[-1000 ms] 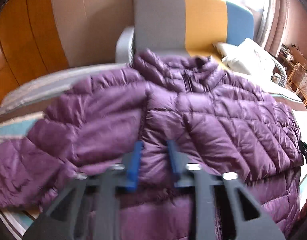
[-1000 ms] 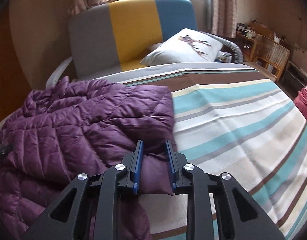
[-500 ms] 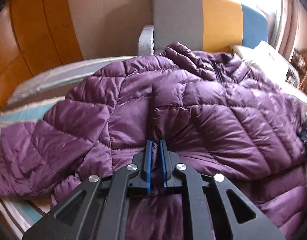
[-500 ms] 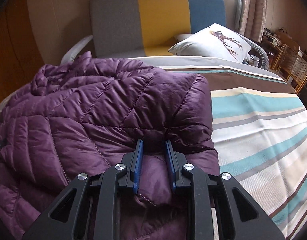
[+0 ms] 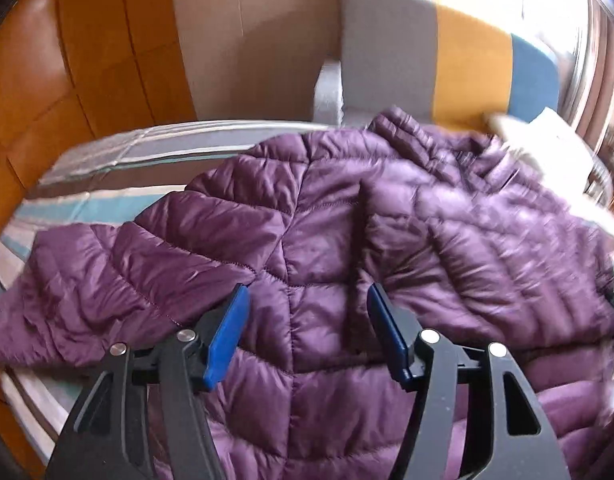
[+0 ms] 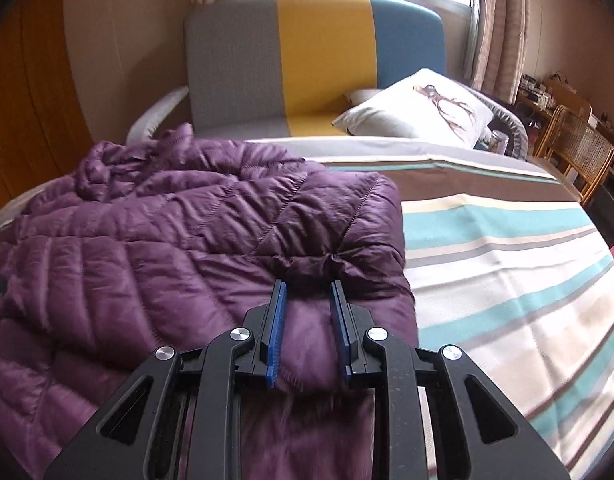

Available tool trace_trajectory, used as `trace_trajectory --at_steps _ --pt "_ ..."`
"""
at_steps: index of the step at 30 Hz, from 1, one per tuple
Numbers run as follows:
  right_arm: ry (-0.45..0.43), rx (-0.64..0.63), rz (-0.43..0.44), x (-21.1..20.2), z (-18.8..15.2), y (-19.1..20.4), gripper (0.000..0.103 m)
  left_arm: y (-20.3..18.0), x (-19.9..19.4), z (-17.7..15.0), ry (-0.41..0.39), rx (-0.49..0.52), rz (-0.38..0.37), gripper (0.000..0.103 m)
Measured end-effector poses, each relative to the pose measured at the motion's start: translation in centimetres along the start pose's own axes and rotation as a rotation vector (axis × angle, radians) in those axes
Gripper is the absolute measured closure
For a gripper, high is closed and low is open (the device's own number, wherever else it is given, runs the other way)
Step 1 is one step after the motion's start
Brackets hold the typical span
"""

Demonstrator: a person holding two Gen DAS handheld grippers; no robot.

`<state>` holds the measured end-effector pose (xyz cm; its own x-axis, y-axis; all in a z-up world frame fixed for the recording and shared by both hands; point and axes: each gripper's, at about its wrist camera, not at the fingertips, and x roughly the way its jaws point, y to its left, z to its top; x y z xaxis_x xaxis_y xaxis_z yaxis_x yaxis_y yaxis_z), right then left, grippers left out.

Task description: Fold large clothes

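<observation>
A purple quilted puffer jacket [image 5: 327, 240] lies spread on a striped bed, collar toward the headboard. My left gripper [image 5: 307, 320] is open, its blue pads wide apart just above the jacket's lower middle, holding nothing. In the right wrist view the jacket [image 6: 167, 240] fills the left half, its right side folded over the body. My right gripper [image 6: 307, 300] is shut on a bunched fold of the jacket at its right edge.
The striped bedspread [image 6: 507, 260] stretches to the right of the jacket. A grey, yellow and blue headboard [image 6: 315, 52] and a white pillow [image 6: 419, 108] stand at the far end. A wicker chair [image 6: 579, 152] is at the far right. Wooden panels [image 5: 67, 80] line the left wall.
My left gripper has opened and let go of the jacket fold it pinched half a second ago. My right gripper keeps its hold and has carried the jacket's right side further over the body.
</observation>
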<state>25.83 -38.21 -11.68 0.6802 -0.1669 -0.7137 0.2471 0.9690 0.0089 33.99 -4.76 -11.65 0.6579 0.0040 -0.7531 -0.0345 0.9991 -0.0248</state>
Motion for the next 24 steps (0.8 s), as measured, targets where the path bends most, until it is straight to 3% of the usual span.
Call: trace_trajectory --at_steps 2,5,8,10,12,18,20,21,22,24 --pt "0.003 0.003 0.009 -0.7 -0.3 0.1 0.08 -0.5 -0.6 0.2 -0.014 -0.002 -0.03 0.045" --pt "0.023 0.004 -0.013 -0.5 -0.4 0.0 0.08 -3.0 -0.3 0.8 -0.023 0.064 -0.037 0.058" --pt "0.042 0.019 -0.02 0.5 -0.8 -0.5 0.08 -5.5 1.1 1.5 0.006 0.142 -0.039 0.064" --pt "0.048 0.014 -0.029 1.2 -1.0 -0.4 0.08 -6.4 3.1 1.4 0.056 0.169 -0.033 0.074" --pt "0.049 -0.003 -0.046 1.6 -1.3 -0.1 0.08 -6.7 4.3 1.1 0.076 0.178 -0.023 0.074" --pt "0.054 -0.052 -0.093 2.1 -1.5 0.8 0.08 -6.8 4.4 0.2 0.035 0.176 -0.025 0.073" --pt "0.057 -0.048 -0.09 2.0 -1.4 0.7 0.08 -6.1 3.6 0.2 0.031 0.153 -0.048 0.066" --pt "0.054 -0.044 -0.085 1.9 -1.3 0.6 0.08 -5.6 3.0 0.0 0.027 0.141 -0.05 0.053" --pt "0.044 -0.038 -0.077 1.5 -1.3 0.5 0.08 -5.0 2.5 0.1 0.021 0.131 -0.036 0.033" --pt "0.023 -0.039 -0.058 0.4 -1.1 0.5 0.08 -3.4 1.2 -0.3 -0.003 0.111 -0.017 0.029"
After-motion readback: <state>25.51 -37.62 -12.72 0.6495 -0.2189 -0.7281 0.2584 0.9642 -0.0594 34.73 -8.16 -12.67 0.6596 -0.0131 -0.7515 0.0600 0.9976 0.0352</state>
